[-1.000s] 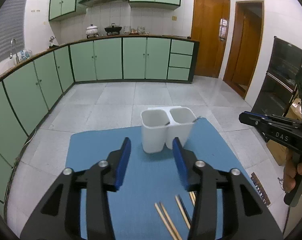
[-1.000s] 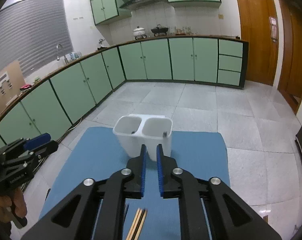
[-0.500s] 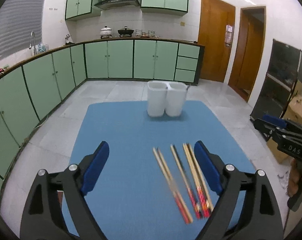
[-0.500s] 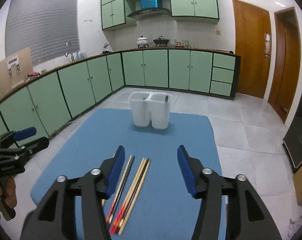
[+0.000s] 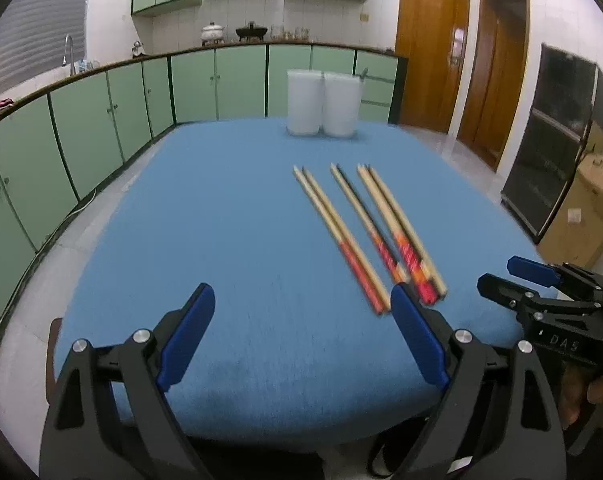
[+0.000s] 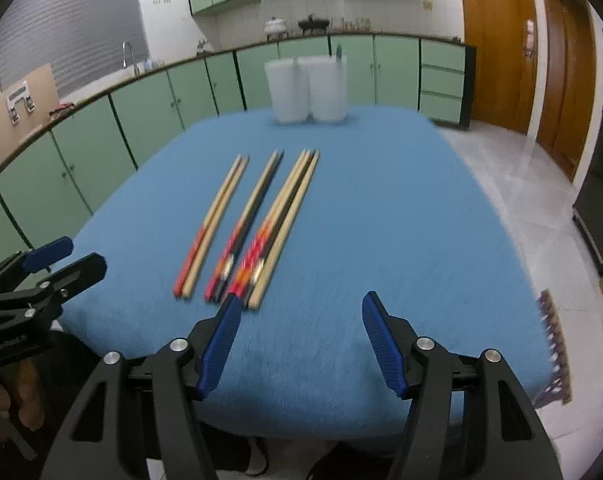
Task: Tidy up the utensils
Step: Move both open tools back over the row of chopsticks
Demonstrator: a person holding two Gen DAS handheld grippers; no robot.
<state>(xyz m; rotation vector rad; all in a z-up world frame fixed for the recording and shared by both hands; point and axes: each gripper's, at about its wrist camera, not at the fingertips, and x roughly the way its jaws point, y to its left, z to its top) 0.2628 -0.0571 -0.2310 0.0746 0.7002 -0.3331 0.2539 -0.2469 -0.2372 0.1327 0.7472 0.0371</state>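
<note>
So we've pulled both claws back from the white holder to the near edge of the bench, and both jaw sets have just been opening with nothing between them.

Left wrist view: left claw sits low in frame, blue pads spread wide over bare blue bench, holding nothing. A second ago it was right up at the holder with its jaws narrower. The chopsticks now lie centre-right of frame, their near ends just above the right-hand pad.

Right wrist view: right claw is also spread and empty; a second ago its pads were nearly pressed together by the holder. The chopsticks' painted ends sit just above its left pad.

Our read: a drop-off trip is done and we're lining up the next pick; the holder isn't filled yet.

Chopsticks: three loose groups, roughly parallel, pale wood shafts with red/orange patterned ends toward us, one dark stick among them, tips pointing at the holder. Exact count is blurred.

Holder: white twin-compartment tub, upper centre of frame, at the far bench edge, well apart from the sticks. A utensil handle pokes from the right compartment.
</note>
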